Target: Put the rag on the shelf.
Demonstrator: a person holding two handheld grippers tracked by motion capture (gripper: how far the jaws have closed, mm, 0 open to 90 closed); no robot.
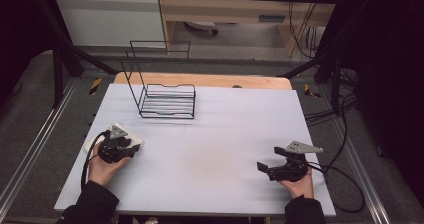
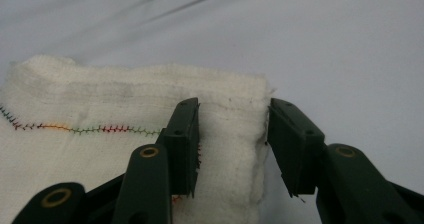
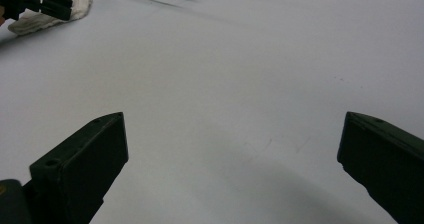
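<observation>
Your left gripper (image 2: 232, 149) has its 2 jaws partly open, set astride the right edge of the folded white cloth (image 2: 110, 149): one jaw rests on the cloth, the other just off its edge, with no squeeze yet. The cloth lies flat near the table's (image 1: 225, 134) left edge. Your right gripper (image 3: 232, 169) hangs wide open and empty above bare tabletop. A black wire rack (image 1: 167, 101) stands farther back.
</observation>
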